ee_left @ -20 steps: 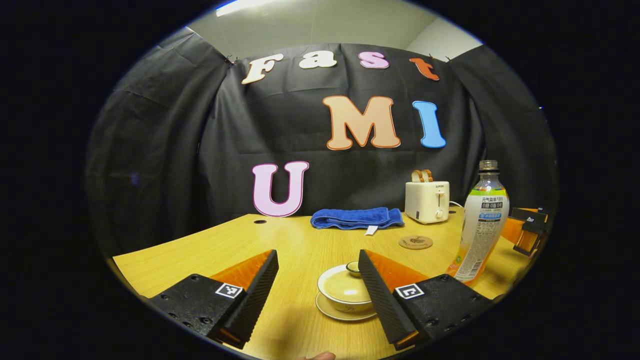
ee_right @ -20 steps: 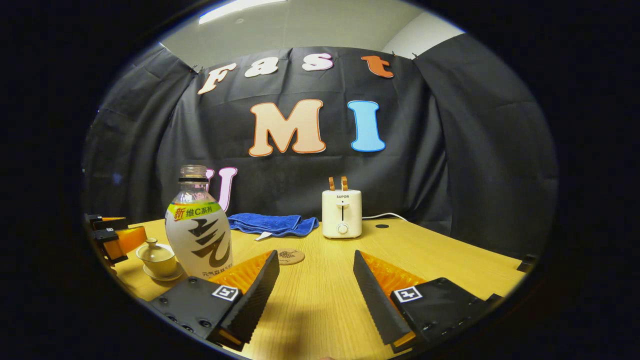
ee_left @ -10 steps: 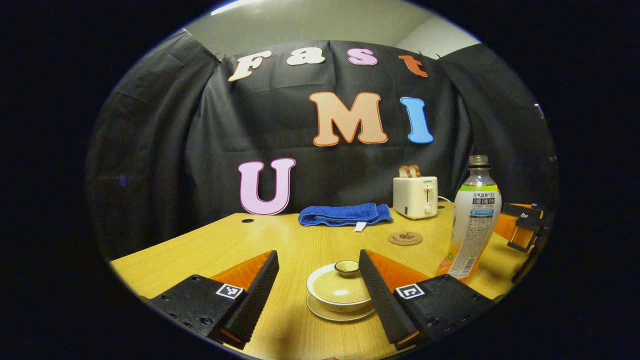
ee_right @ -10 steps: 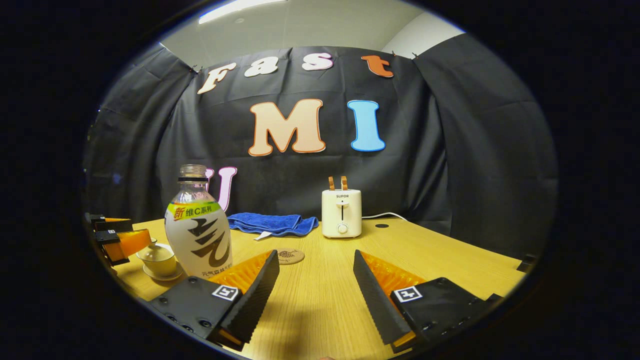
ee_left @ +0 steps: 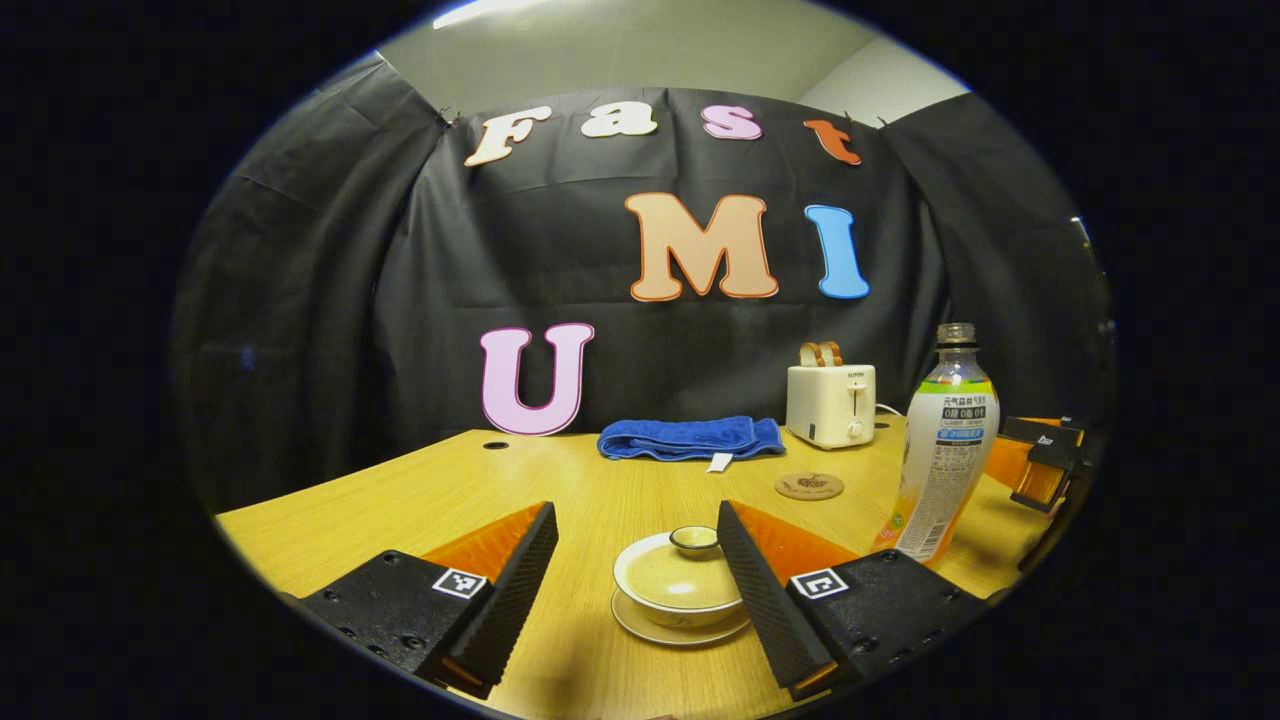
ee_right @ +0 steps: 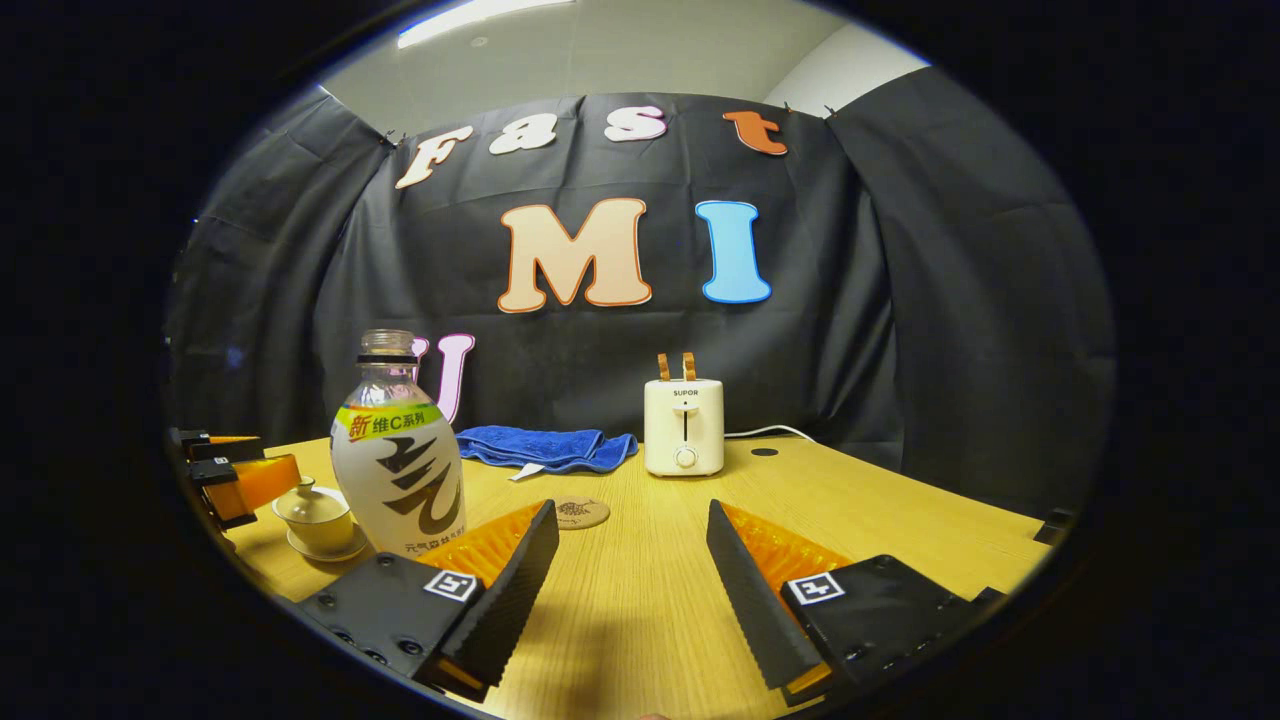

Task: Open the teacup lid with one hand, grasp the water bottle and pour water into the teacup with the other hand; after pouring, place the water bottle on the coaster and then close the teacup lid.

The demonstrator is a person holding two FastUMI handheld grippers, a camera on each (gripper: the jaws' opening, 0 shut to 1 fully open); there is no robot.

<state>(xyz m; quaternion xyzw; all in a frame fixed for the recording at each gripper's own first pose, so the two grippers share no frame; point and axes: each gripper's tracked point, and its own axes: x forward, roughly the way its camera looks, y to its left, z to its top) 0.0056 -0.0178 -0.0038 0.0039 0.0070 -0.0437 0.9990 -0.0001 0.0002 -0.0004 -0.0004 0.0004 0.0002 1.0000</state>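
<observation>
My left gripper (ee_left: 635, 555) is wide open with the lidded teacup (ee_left: 681, 585) between its fingers, untouched, while the water bottle (ee_left: 944, 445) stands upright, neck up, at two o'clock.

I've got bare counter (ee_right: 640, 590) ahead of my right hand-held gripper (ee_right: 632, 560), water bottle (ee_right: 397, 455) crowding its left side, toaster (ee_right: 684, 426) and towel (ee_right: 545, 447) walling the back.
</observation>
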